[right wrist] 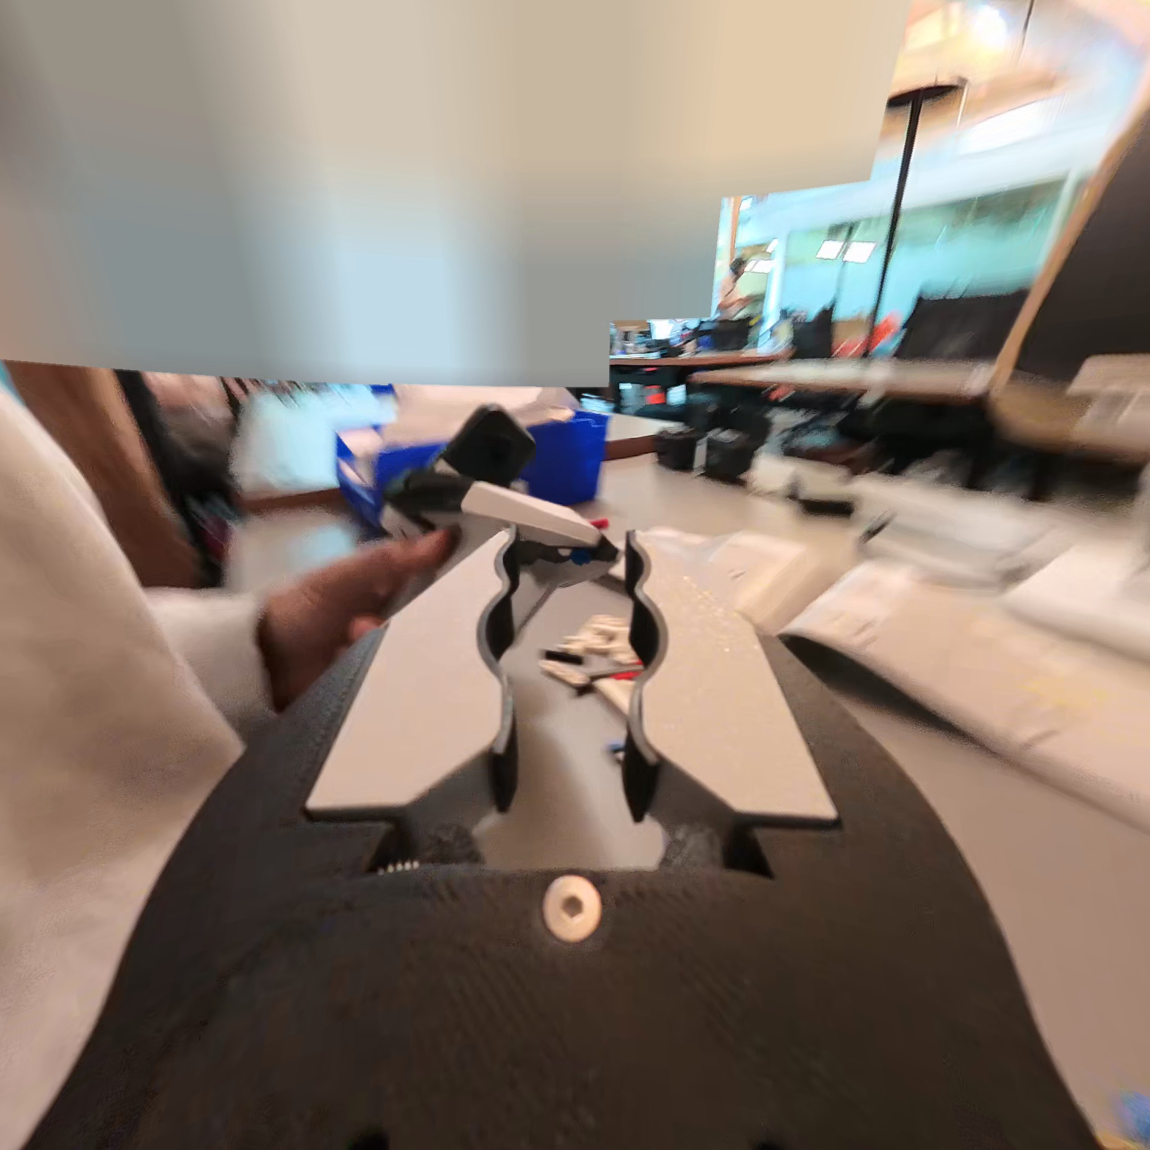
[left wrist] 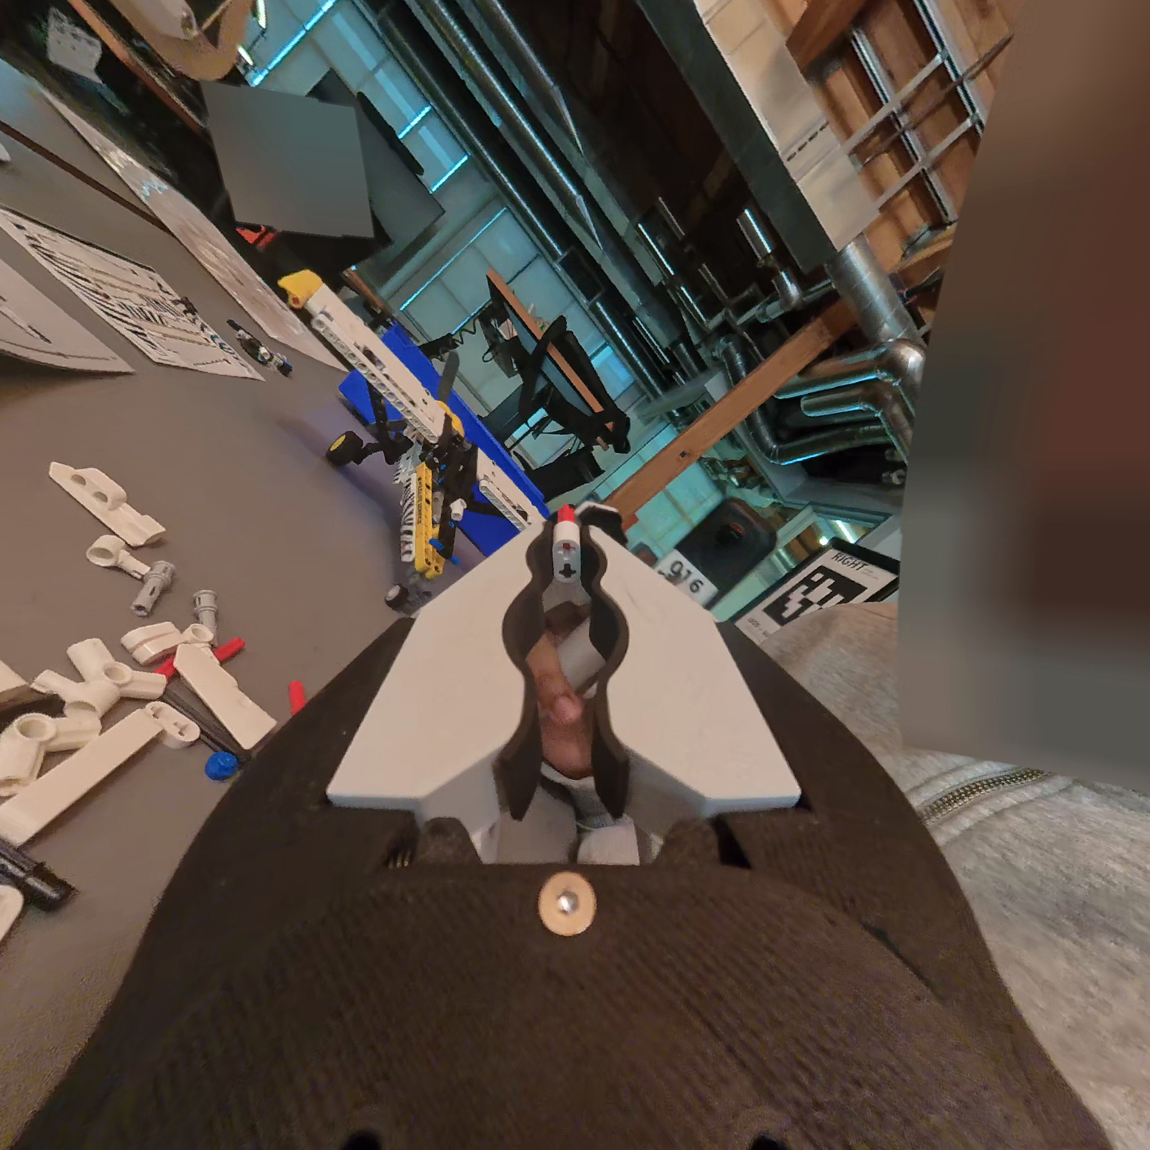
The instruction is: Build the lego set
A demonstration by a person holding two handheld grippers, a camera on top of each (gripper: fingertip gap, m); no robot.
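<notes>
Grey worktop (left wrist: 261, 498) left of left tool. Part-built lego model (left wrist: 411, 448), white, yellow and black, stands on it ahead-left of the tips. Loose white pieces (left wrist: 124, 684) lie scattered nearer, left. Left tool (left wrist: 566, 547) clamped tight on a small grey connector with red pin (left wrist: 565, 541). Right tool (right wrist: 569, 554) gapes wide, holding nothing; left tool visible just beyond its tips, view blurred.
</notes>
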